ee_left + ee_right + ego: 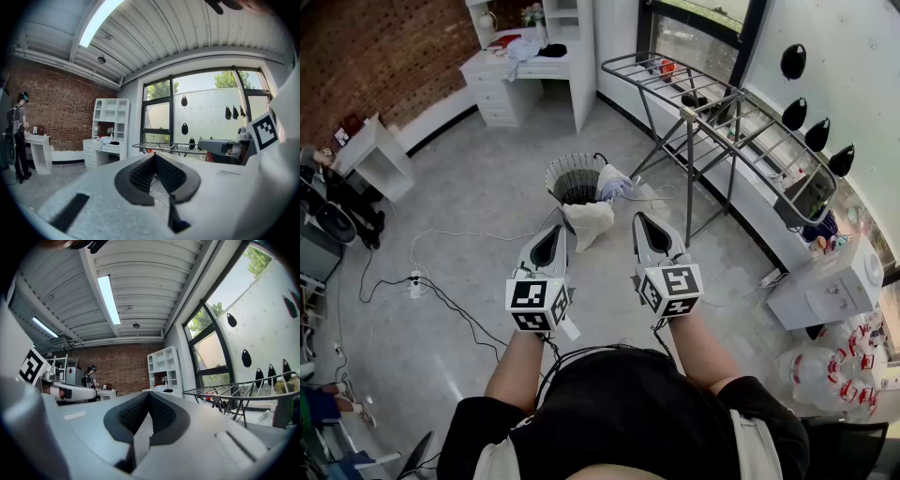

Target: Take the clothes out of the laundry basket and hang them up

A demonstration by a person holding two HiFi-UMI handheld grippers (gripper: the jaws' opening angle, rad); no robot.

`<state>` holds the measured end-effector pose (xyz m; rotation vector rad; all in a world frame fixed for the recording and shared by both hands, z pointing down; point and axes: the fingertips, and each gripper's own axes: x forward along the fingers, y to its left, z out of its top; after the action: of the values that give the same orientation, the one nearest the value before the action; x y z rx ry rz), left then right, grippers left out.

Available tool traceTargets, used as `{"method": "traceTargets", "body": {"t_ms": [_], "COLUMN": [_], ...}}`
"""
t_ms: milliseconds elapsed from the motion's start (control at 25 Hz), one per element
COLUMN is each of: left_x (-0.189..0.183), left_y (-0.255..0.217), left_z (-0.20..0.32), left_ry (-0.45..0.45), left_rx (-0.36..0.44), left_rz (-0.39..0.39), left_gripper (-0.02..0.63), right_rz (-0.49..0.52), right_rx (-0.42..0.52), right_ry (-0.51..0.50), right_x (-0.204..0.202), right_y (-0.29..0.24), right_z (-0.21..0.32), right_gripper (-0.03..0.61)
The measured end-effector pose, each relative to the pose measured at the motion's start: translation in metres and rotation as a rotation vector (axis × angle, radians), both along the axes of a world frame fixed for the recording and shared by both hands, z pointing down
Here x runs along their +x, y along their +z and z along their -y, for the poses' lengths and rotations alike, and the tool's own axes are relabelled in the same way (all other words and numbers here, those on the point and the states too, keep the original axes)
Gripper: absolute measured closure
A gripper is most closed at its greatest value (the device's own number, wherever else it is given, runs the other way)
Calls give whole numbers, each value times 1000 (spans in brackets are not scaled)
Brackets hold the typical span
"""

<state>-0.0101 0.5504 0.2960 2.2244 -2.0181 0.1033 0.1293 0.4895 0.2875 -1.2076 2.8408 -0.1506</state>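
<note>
Head view | left claw [556, 234], right claw [650, 228] pressed together | clothes [589, 221] seemingly overhang laundry basket [575, 167] rim | floor [602, 281] between

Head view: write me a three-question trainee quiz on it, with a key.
1. True or false: the left gripper and the right gripper are both shut and empty.
2. In the head view, on which side of the laundry basket does the drying rack stand? A left, B right, C behind the person.
3. Fill in: a white garment hangs over the basket's ____.
Key: 1 true; 2 B; 3 rim.
</note>
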Motion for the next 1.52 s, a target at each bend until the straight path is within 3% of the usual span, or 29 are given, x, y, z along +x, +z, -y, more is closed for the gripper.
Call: {"method": "traceTargets", "body": {"t_ms": [160,960,1280,1520], "left_x": [-3,-74,-87,-96], "left_y": [-6,6,17,29], "left_z": [-7,-41,-4,70], "left_ry": [3,16,6,-4], "left_rx": [13,46,58,55], "left_rz": [10,-47,-19,-15], "left_gripper": [604,604,604,604], "right_rz": [31,-56,-46,-49], "right_rx": [8,26,41,34], "right_ry": [6,18,12,-28], "right_x": [-3,-72,-82,-99], "right_y": [-10,4,13,28], "right_z": [-8,-40,7,87], "right_gripper": [565,565,565,565]}}
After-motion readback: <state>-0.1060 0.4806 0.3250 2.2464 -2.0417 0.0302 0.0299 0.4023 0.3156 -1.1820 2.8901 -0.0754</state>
